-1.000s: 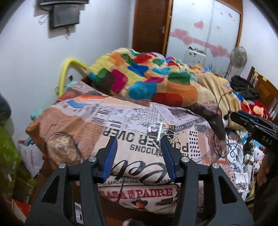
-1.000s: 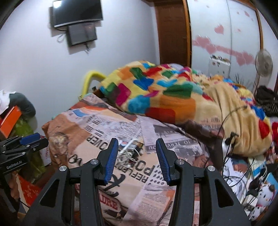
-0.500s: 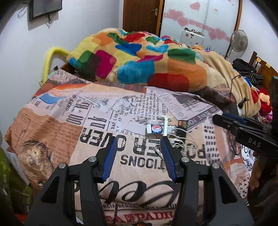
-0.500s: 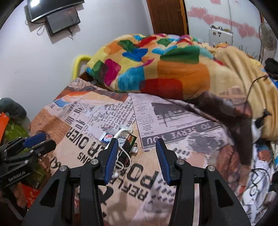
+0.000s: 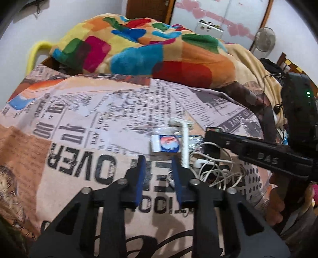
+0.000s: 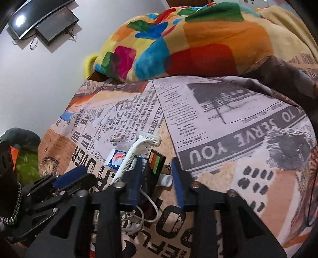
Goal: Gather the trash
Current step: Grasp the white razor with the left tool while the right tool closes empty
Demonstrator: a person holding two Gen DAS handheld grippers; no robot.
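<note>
One razor [image 5: 185, 142], one wrapper [image 5: 166, 143].

Location: a bedroom in a home. Indicators: a bed covered by a newspaper-print sheet [image 5: 83, 142], a multicoloured patchwork blanket [image 5: 143, 49] heaped on it, a wooden door [image 5: 147, 9], a pedestal fan [image 5: 265, 39], and what appears to be a wall-mounted television [image 6: 29, 18], partly cropped.
</note>
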